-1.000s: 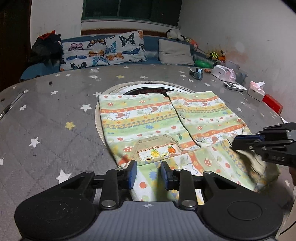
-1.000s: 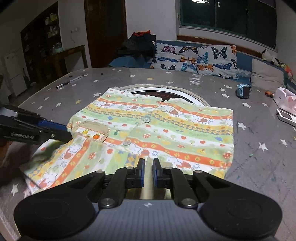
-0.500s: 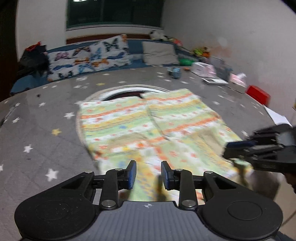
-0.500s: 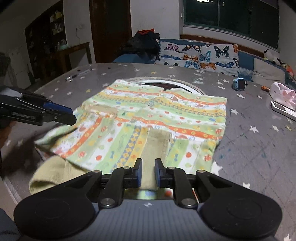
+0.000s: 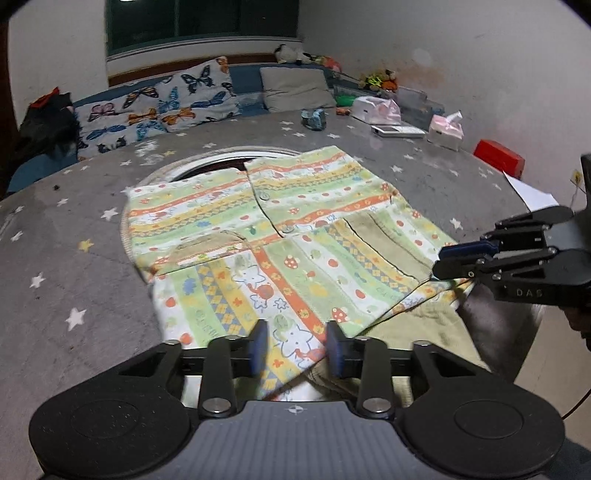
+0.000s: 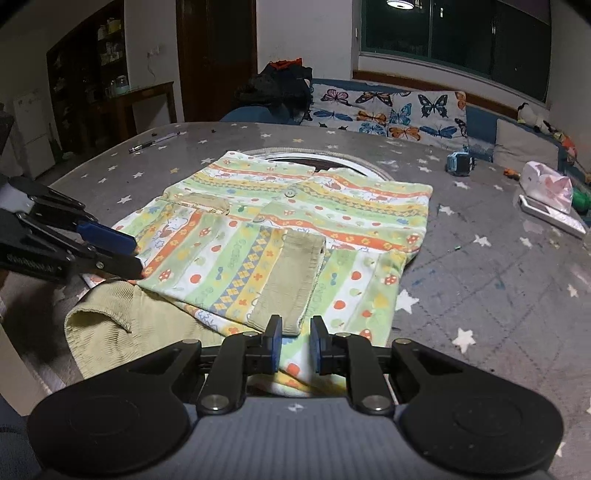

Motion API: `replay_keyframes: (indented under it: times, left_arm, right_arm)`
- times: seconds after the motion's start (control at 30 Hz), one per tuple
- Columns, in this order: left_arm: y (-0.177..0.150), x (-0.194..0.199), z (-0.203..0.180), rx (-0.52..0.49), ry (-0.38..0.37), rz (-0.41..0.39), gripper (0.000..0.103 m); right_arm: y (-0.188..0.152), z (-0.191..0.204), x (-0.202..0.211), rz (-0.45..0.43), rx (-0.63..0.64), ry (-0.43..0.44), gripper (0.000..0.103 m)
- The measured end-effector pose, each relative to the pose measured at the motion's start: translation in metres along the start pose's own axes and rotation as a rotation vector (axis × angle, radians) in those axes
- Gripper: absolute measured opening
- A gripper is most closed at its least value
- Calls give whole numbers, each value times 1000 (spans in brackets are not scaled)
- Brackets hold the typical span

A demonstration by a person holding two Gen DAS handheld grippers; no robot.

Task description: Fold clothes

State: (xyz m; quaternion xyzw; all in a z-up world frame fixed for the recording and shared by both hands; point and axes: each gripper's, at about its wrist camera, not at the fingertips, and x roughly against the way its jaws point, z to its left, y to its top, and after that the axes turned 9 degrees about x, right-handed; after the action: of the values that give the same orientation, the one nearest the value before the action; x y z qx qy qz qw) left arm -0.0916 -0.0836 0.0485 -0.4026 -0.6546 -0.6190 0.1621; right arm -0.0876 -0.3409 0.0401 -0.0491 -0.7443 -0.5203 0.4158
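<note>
In the left wrist view, the tabletop point(image 5: 74, 266) wears a grey cloth with small white and yellow stars, and it fills the picture from 9 o'clock to 3 o'clock. A round white ring point(image 5: 207, 164) is set into its middle and the garment partly covers it. The striped garment point(image 5: 280, 236), green, yellow and orange with little mushrooms and animals, lies flat at the centre, with its near part folded up over the body. An olive ribbed edge point(image 5: 432, 328) of it hangs over the near rim at 5 o'clock.

At 6 o'clock the left tool point(image 5: 296, 347) hovers over the near hem. Its jaws are opening and stand apart, and the blue pads do not press the cloth. At 3 o'clock the right tool point(image 5: 443, 260) reaches in from the side. In its own view the right tool point(image 6: 295, 341) has its jaws a little apart over the hem, and nothing is clamped between them.

Toward 10 o'clock, behind the tabletop, a bench carries a butterfly cushion point(image 5: 155, 107) and a dark heap of clothes point(image 5: 44, 118). At 12 o'clock there is a dark window point(image 5: 199, 18) and under it a grey pillow point(image 5: 295, 88). Between 1 and 2 o'clock, on the far side of the tabletop, stand a small blue object point(image 5: 314, 119), a tissue box point(image 5: 445, 131) and a red box point(image 5: 498, 158). The white wall point(image 5: 480, 55) closes the room on the right.

In the right wrist view a pen point(image 6: 153, 142) lies at 10 o'clock on the tabletop, and a dark door point(image 6: 216, 59) stands behind it.
</note>
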Motion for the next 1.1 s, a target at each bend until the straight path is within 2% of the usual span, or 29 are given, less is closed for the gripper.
replay_keyframes:
  times: [0.27, 0.37, 0.47, 0.57, 0.6, 0.63, 0.73, 0.83, 0.9, 1.1]
  left_arm:
    - [-8, 22, 7, 205, -66, 108, 49]
    - [-12, 20, 7, 254, -105, 149, 49]
    - [-15, 12, 6, 284, -130, 188, 49]
    - [-17, 7, 4, 305, -169, 219, 44]
    - [-17, 6, 4, 309, -188, 224, 33]
    - [-16, 7, 4, 312, -204, 223, 24]
    - [-6, 12, 7, 331, -246, 198, 15]
    - [8, 17, 12, 356, -289, 161, 13]
    - [21, 20, 16, 373, -314, 133, 13]
    - [48, 11, 25, 394, -365, 109, 13]
  right_arm:
    - [-9, 9, 20, 23, 106, -3, 25]
    - [-15, 17, 25, 27, 169, -11, 41]
    - [-20, 23, 28, 31, 220, -5, 41]
    - [-26, 28, 29, 42, 255, 14, 41]
    - [-28, 30, 29, 40, 271, 15, 42]
    - [-30, 32, 30, 37, 288, 14, 42]
    - [-31, 35, 32, 21, 328, 20, 49]
    - [-31, 38, 32, -1, 363, 41, 50]
    - [-31, 41, 30, -21, 383, 53, 56]
    - [-19, 49, 20, -106, 388, 72, 55]
